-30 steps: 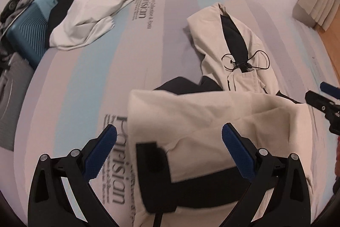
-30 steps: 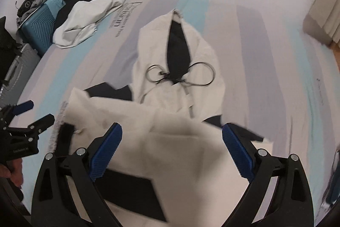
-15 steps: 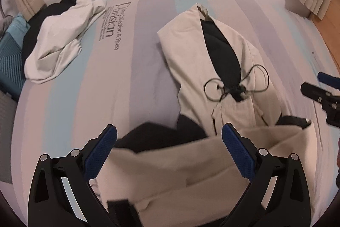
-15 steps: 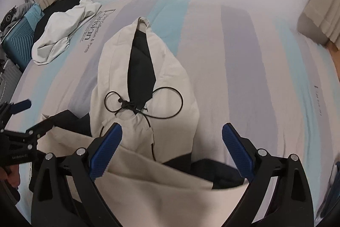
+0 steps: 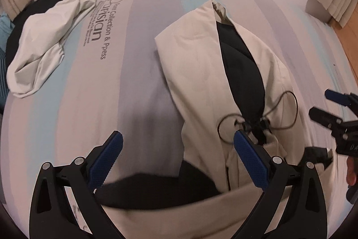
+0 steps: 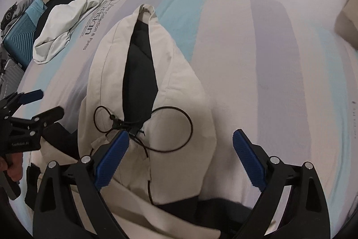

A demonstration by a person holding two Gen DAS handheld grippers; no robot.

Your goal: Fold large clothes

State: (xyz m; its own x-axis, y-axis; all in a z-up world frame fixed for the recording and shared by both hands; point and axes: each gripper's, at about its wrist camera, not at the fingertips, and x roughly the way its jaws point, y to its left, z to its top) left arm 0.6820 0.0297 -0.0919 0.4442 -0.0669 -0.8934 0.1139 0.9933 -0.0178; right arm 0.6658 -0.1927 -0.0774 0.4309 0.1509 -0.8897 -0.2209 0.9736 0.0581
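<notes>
- While your two claws hang over the bed, the cream jacket (image 6: 179, 104) lies flat on the striped sheet (image 6: 279, 82), its hood pointing away from you and its black lining (image 6: 138, 73) showing through the hood opening.
- Your right claw (image 6: 180, 160) is spread wide and holds nothing; its left pad sits over the knot of the black drawcord (image 6: 170, 129), and the cord's loops fan out just ahead of that pad.
- Your left claw (image 5: 177, 159) is likewise spread and empty; the hood lies ahead and to the right of it, with its right pad over the hood's lower edge near the cord.
- Below both claws, at the near edge of each view, a cream fold of the jacket's body (image 5: 201, 212) crosses over a dark layer; the picture there is blurred.
- From the left wrist view, your right claw enters at the far right, with a bit of your hand (image 5: 352, 174) behind it.
- Far ahead and to the left of both claws, a second pale garment (image 5: 44, 44) is bunched at the bed's edge, beside the printed lettering (image 5: 100, 24) on the sheet.
- Beyond that garment, off the bed, stands a teal suitcase (image 6: 20, 37).
</notes>
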